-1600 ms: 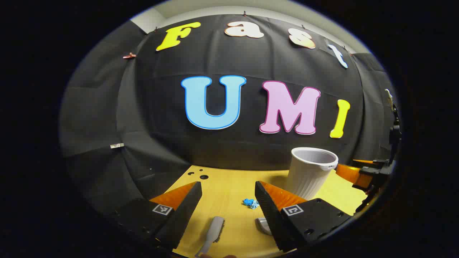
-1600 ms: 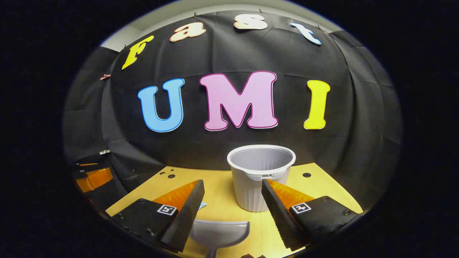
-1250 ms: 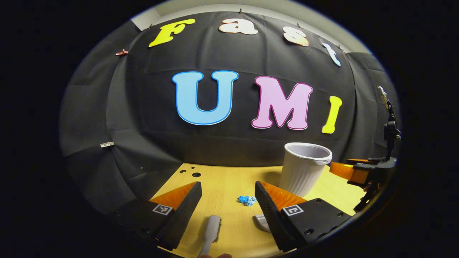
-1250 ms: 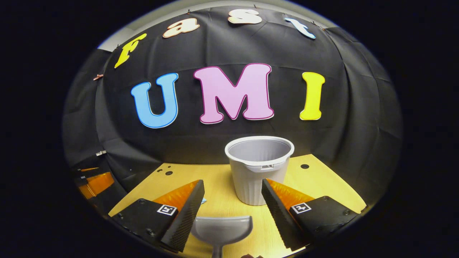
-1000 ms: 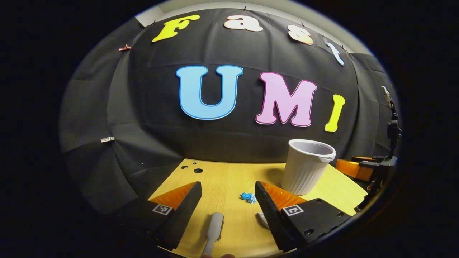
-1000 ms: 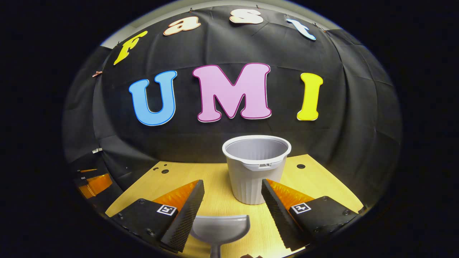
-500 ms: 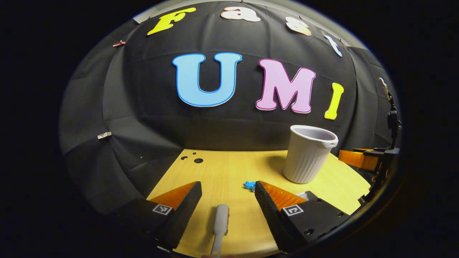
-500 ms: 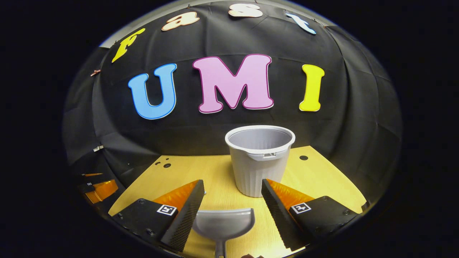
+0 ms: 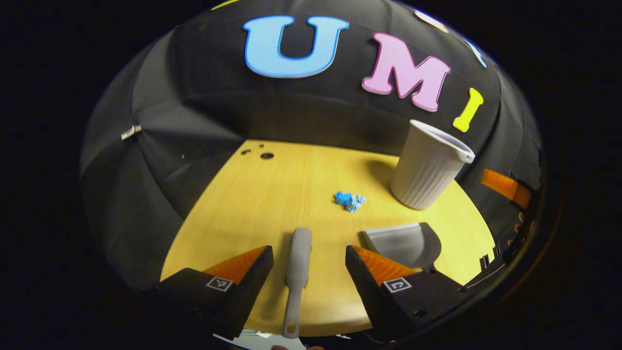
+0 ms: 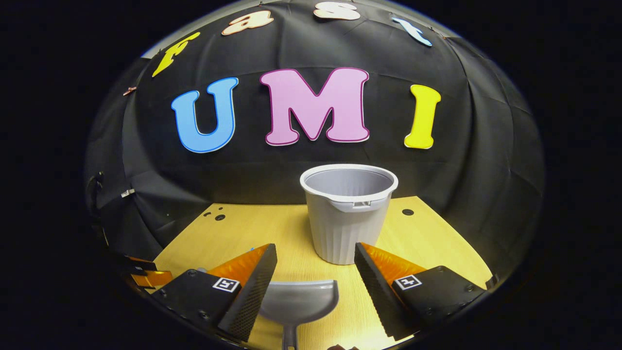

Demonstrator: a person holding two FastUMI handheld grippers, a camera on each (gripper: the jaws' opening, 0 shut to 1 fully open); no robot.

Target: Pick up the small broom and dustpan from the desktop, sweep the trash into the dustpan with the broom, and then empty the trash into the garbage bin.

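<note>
The left gripper view looks steeply down from above the near edge of the bench [image 9: 252, 204], facing the back wall, with the bin [image 9: 427, 167] off to its right. The right gripper view sits lower and more level, facing the bin [image 10: 347, 214] head-on and near. Both share the bench [image 10: 243, 233], the bin and the dustpan [image 9: 403, 240] [image 10: 299, 301].

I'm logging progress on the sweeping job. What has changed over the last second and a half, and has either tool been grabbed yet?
The left gripper tipped downward over the broom, so more desk shows; its jaws remain open astride the handle. The right gripper barely shifted, open over the dustpan. Nothing was grabbed. The blue trash and bin stayed put.
</note>
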